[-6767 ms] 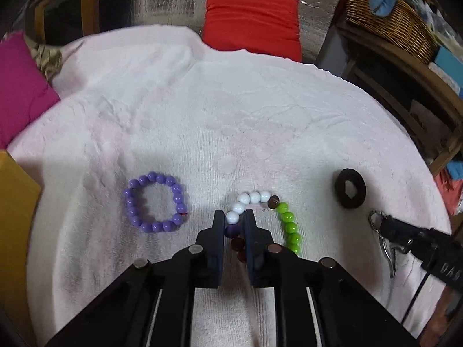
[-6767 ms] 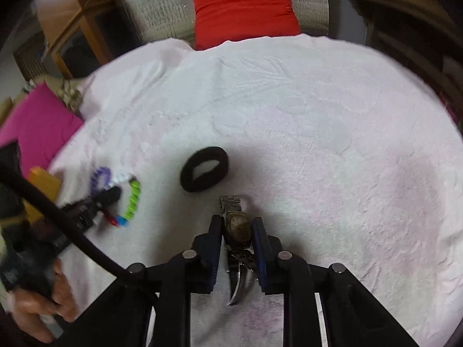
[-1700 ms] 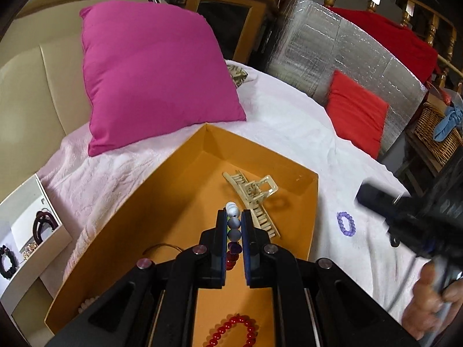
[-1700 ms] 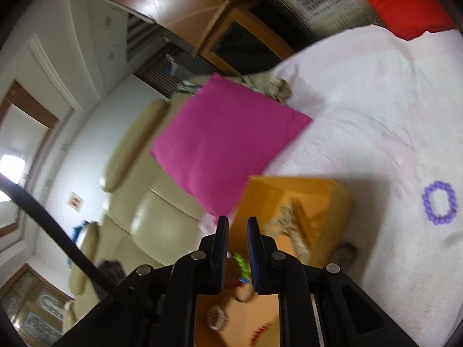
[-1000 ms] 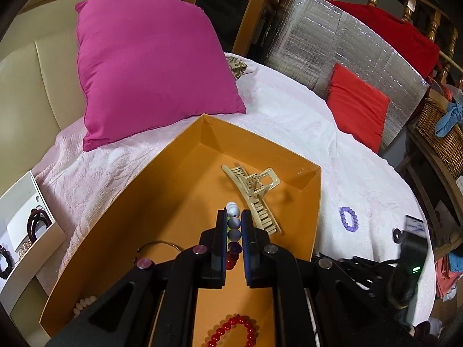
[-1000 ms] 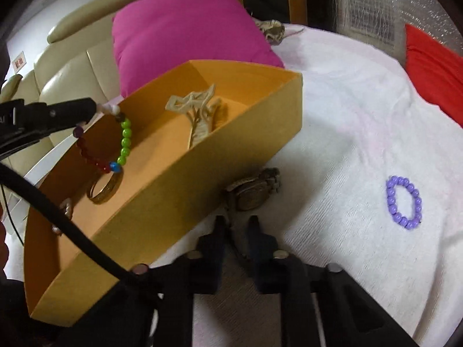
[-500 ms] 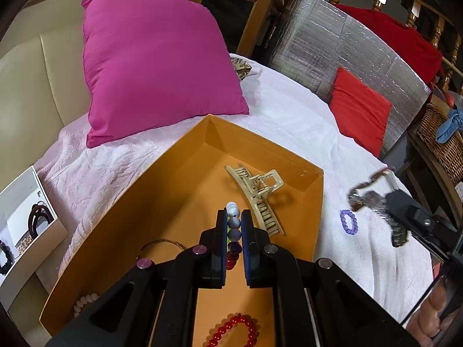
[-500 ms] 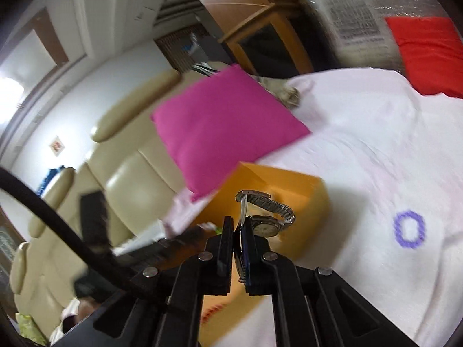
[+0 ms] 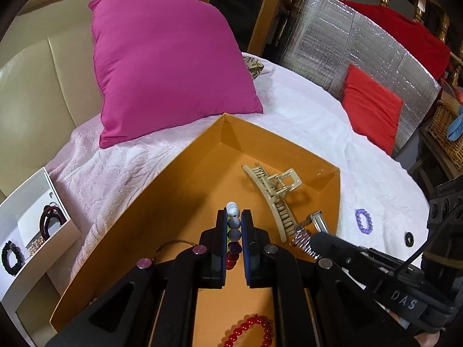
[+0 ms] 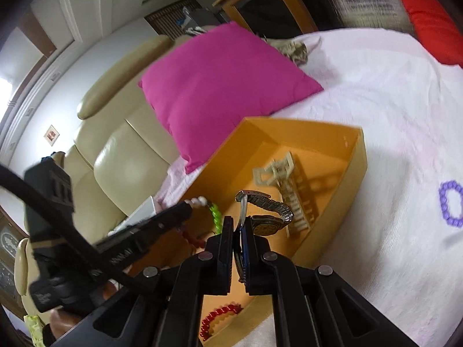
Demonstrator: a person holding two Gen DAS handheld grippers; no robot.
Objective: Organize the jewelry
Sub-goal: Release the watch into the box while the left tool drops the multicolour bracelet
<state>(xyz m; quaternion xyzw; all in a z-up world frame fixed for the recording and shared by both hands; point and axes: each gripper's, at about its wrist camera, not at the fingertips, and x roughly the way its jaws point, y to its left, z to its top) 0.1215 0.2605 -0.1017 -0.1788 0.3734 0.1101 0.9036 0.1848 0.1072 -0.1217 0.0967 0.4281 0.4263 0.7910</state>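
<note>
My left gripper [image 9: 233,220] is shut on a multicolour bead bracelet [image 9: 233,225] and holds it above the orange box [image 9: 150,196]. It also shows in the right wrist view [image 10: 215,215]. My right gripper [image 10: 235,225] is shut on the band of a metal wristwatch [image 10: 266,222] and holds it over the box's near wall [image 10: 335,219]. In the left wrist view the watch [image 9: 306,237] hangs over the box's right side. In the box lie a beige claw hair clip [image 9: 275,193] and a red bead bracelet [image 9: 249,329].
A purple bead bracelet [image 9: 363,221] and a black ring [image 9: 409,239] lie on the white blanket [image 9: 373,179] right of the box. A magenta cushion [image 9: 167,66] leans behind the box. A white tray [image 9: 31,228] with dark jewelry stands at the left.
My right gripper has carried the watch in from the right to over the box. My left gripper stays still with the bead bracelet.
</note>
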